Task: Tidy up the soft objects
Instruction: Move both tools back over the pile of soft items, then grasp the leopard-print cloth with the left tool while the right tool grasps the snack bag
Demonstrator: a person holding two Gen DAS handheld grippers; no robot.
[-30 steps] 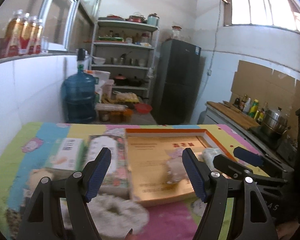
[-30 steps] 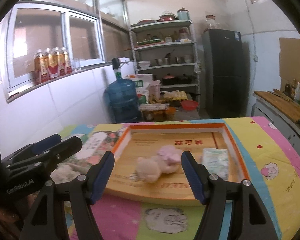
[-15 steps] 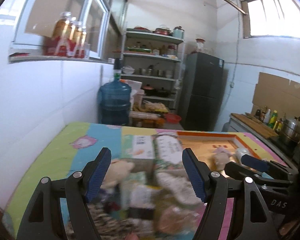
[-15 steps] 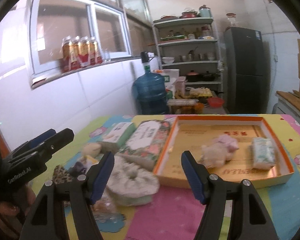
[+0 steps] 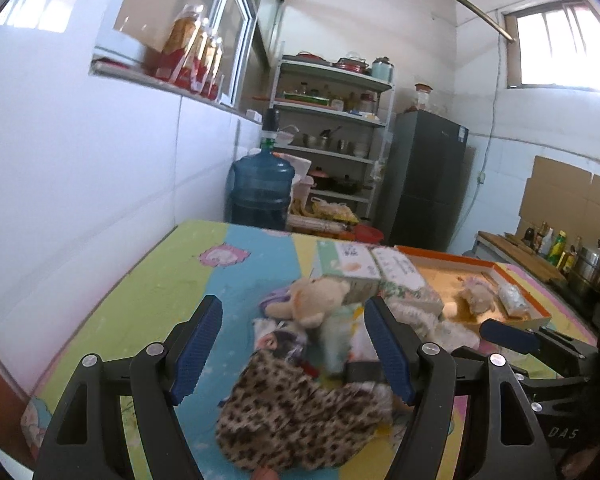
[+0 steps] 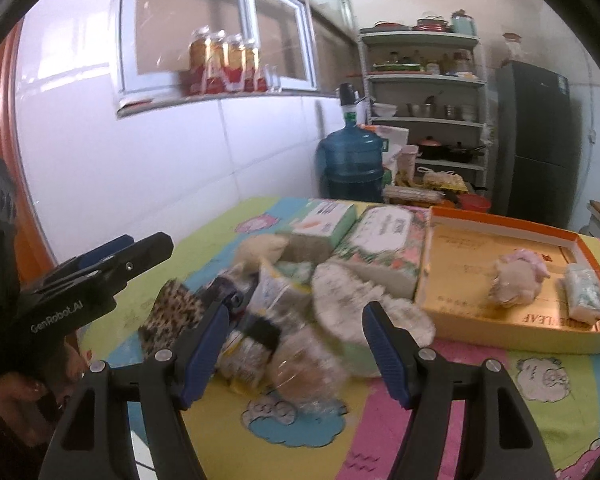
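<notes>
A pile of soft things lies on the colourful table cover: a leopard-print cloth [image 5: 300,420], a beige plush bear [image 5: 318,300], a white fluffy item [image 6: 348,292], two tissue packs [image 6: 384,236] and small wrapped packets [image 6: 276,292]. An orange-rimmed cardboard tray [image 6: 512,224] at the right holds a pinkish plush toy [image 6: 516,276] and a small wrapped pack [image 6: 584,288]. My left gripper [image 5: 294,344] is open and empty, just above the leopard cloth. My right gripper [image 6: 296,344] is open and empty, over the pile's near side.
A white tiled wall runs along the table's left side. Behind the table stand a blue water jug [image 5: 262,188], a metal shelf with pots [image 5: 332,120] and a dark fridge [image 5: 428,176]. A counter with bottles [image 5: 548,244] is at the far right.
Both grippers have swung left, away from the tray, and now face the pile of soft things. Both stay open and empty.
</notes>
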